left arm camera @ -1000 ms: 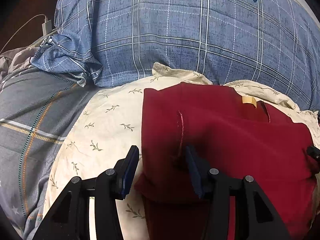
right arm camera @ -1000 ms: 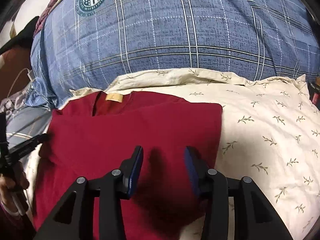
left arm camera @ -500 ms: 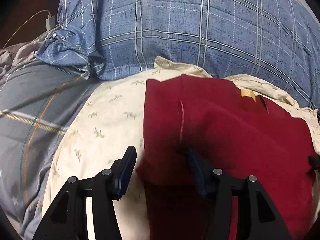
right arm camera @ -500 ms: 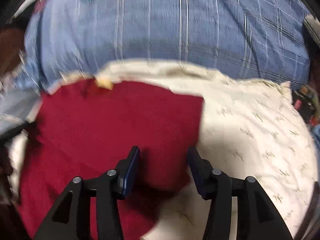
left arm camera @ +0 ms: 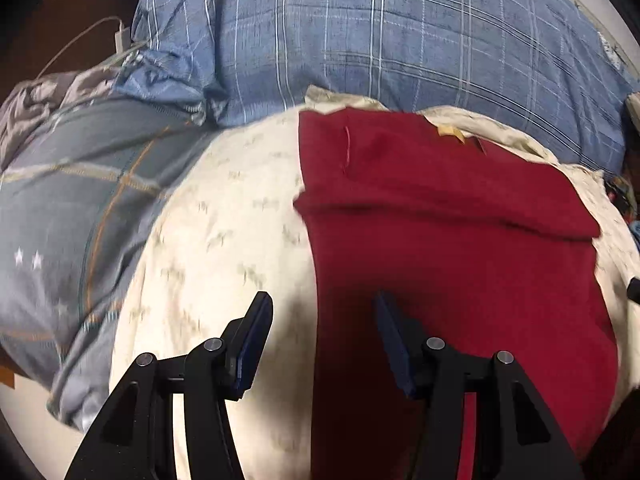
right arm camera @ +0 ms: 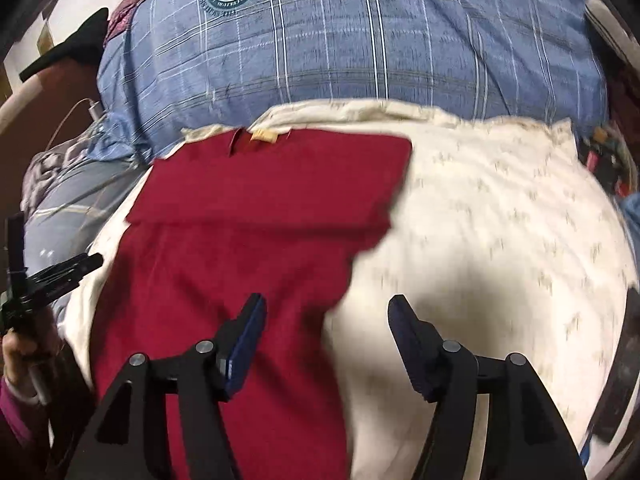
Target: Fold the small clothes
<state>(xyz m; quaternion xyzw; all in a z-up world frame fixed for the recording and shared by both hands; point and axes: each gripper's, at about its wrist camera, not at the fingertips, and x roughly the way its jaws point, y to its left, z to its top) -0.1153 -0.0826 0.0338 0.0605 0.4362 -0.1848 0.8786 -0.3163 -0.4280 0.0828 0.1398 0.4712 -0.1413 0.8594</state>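
Note:
A dark red garment (left arm camera: 440, 248) lies on a cream leaf-print pillow (left arm camera: 224, 248). Its upper part is folded down into a band across it, and a yellow label (right arm camera: 262, 135) shows at the collar. My left gripper (left arm camera: 320, 320) hovers open over the garment's left edge, its pads clear of the cloth. My right gripper (right arm camera: 326, 308) hangs over the garment's (right arm camera: 240, 240) right edge, its jaws opening, and only the cloth below shows between them. In the right wrist view the left gripper (right arm camera: 52, 280) appears at the left, held by a hand in a purple sleeve.
A large blue plaid cushion (left arm camera: 380, 48) with a round emblem rises behind the pillow. A grey plaid blanket (left arm camera: 80, 200) lies to the left, with a white charger and cable (left arm camera: 120, 34) beyond it. Dark clutter (right arm camera: 608, 160) sits at the far right.
Both grippers have drawn back and slightly up toward the garment's near end. The folded edge that lay between the fingers now rests flat. The right jaws have widened.

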